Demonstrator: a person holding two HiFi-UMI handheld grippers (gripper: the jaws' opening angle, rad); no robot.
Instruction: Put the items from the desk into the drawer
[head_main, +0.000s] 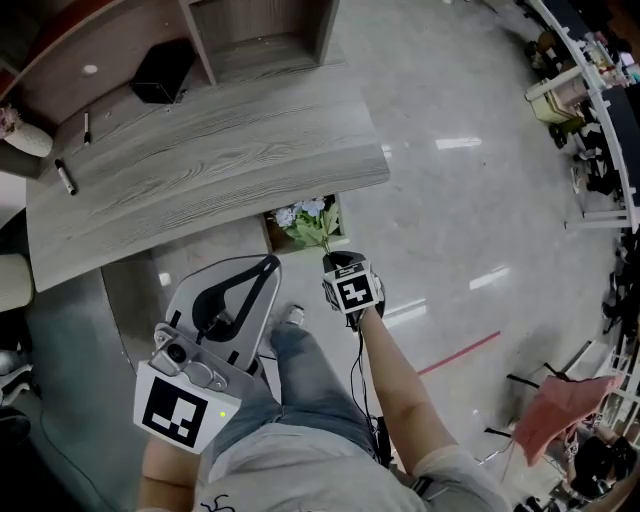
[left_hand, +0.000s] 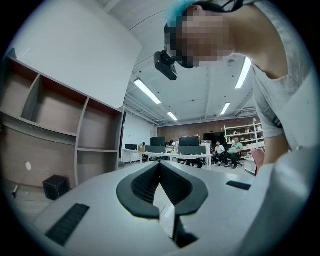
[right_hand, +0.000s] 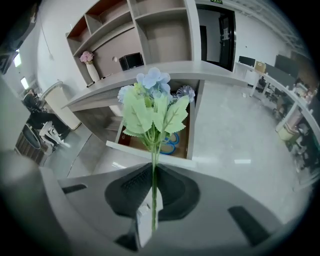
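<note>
Blue jeans (head_main: 305, 385); pale tee (head_main: 300, 485) — short sleeves (head_main: 452, 468)

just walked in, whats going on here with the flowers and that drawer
A person is working with a gripper in each hand. The right gripper is shut on the stem of an artificial flower sprig and holds it above the open drawer under the desk. A blue item lies in the drawer. The left gripper is shut with nothing in it, close to the person's body. A black box and two pens are on the desk.
</note>
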